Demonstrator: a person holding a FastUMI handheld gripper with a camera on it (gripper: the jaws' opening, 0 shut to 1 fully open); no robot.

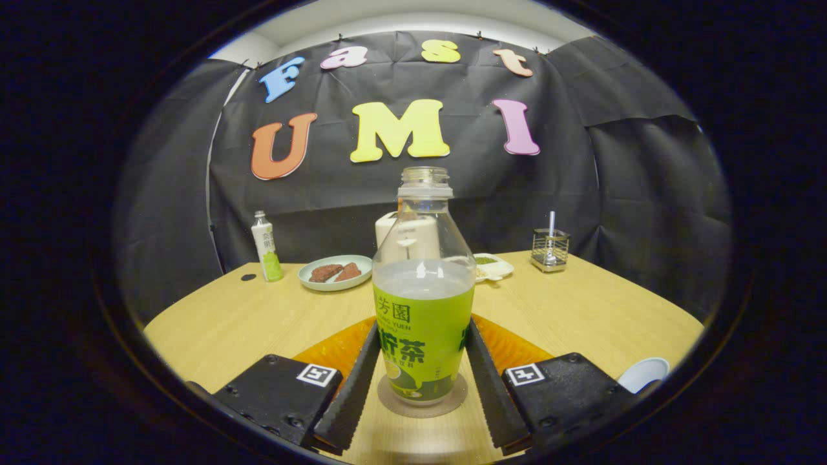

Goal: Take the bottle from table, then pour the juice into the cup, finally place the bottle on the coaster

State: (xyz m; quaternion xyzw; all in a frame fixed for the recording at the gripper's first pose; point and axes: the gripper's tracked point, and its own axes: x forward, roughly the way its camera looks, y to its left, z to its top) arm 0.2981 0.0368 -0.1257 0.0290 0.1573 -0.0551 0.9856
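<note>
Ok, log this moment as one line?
stage: placing | clear uncapped green-label bottle: upright on round brown coaster | gripper: fingers flank bottle, contact unclear | pale cup: beside right finger

The bottle [423,310] on its coaster [423,402] fills the gap between the gripper [421,387] fingers; bare table [245,323] lies either side of the bottle.

Bottle: clear glossy plastic bottle with a green printed label [423,303], uncapped, smooth and shiny.
Coaster: round matt brown coaster [422,402], cork-like, under the bottle.
Gripper [422,381]: fingers [352,394] ribbed and matt, spread at either side of the bottle; contact unclear.
Table: pale wood-grain tabletop [581,310], smooth, low sheen.
Plate: glossy pale green ceramic-looking plate [336,274].
Holder: shiny wire-mesh metal holder [550,248].
Wall: matt black cloth wall [646,194], creased.
</note>
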